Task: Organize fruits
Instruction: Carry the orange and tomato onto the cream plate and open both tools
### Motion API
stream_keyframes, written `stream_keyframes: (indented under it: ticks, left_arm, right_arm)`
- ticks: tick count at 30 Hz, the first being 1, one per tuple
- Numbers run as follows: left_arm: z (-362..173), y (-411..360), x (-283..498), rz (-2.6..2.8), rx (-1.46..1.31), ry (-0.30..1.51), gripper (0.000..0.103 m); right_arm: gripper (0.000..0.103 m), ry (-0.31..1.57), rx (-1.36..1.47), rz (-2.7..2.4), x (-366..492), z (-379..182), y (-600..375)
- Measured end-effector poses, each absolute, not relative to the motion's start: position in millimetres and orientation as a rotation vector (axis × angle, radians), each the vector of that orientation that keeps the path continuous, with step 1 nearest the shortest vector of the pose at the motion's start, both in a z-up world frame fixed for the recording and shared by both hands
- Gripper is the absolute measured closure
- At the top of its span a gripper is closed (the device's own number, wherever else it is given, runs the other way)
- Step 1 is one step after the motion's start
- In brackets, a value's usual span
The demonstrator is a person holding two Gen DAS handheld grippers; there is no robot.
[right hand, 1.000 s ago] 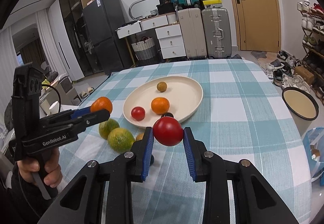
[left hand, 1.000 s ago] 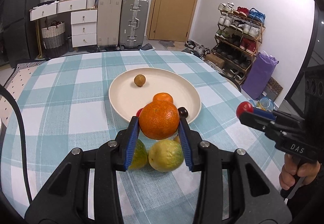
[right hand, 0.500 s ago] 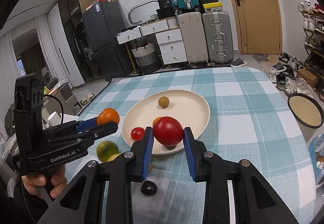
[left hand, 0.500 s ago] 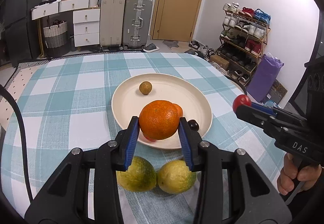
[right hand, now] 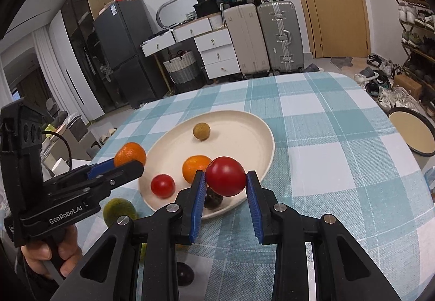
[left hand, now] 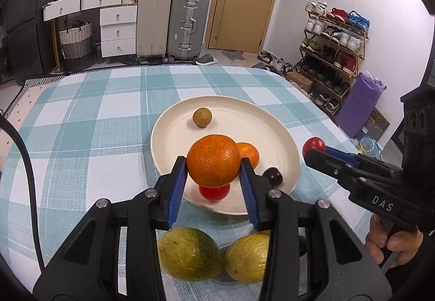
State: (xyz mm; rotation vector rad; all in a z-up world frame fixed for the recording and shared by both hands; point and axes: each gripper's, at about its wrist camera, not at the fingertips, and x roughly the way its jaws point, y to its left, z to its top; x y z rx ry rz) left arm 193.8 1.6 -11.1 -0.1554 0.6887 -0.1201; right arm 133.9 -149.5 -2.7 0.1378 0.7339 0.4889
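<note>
My left gripper (left hand: 214, 165) is shut on a large orange (left hand: 213, 160) and holds it above the near edge of the cream plate (left hand: 274, 121). My right gripper (right hand: 225, 178) is shut on a red tomato (right hand: 225, 176) over the plate's (right hand: 252, 127) near right rim. On the plate lie a small brown fruit (left hand: 202, 117), a smaller orange (left hand: 248, 153), a red tomato (right hand: 162, 185) and a dark round fruit (left hand: 272, 176). Two green-yellow citrus fruits (left hand: 189, 253) (left hand: 246, 257) rest on the checked cloth below my left gripper. From the right wrist view the left gripper (right hand: 130, 158) shows with its orange.
Another dark fruit (right hand: 185, 272) lies on the cloth under my right gripper. The table (left hand: 81, 116) has a teal checked cloth. A round tray (right hand: 410, 135) stands off the right edge. Suitcases (left hand: 187, 21), drawers and a shoe rack (left hand: 331, 48) stand beyond the table.
Both grippers have moved forward toward the plate with their fruits still held. The two green citrus fruits now lie further back beneath my left gripper.
</note>
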Motion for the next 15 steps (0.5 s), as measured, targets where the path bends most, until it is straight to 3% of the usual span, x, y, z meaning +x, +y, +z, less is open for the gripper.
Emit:
stream_keyframes:
  ticks: [15]
  left_arm:
    - [-32,18,223,-0.071,-0.170,0.772,0.067]
  right_arm:
    - [0.072,0.758,0.100,0.472,150,-17,-144]
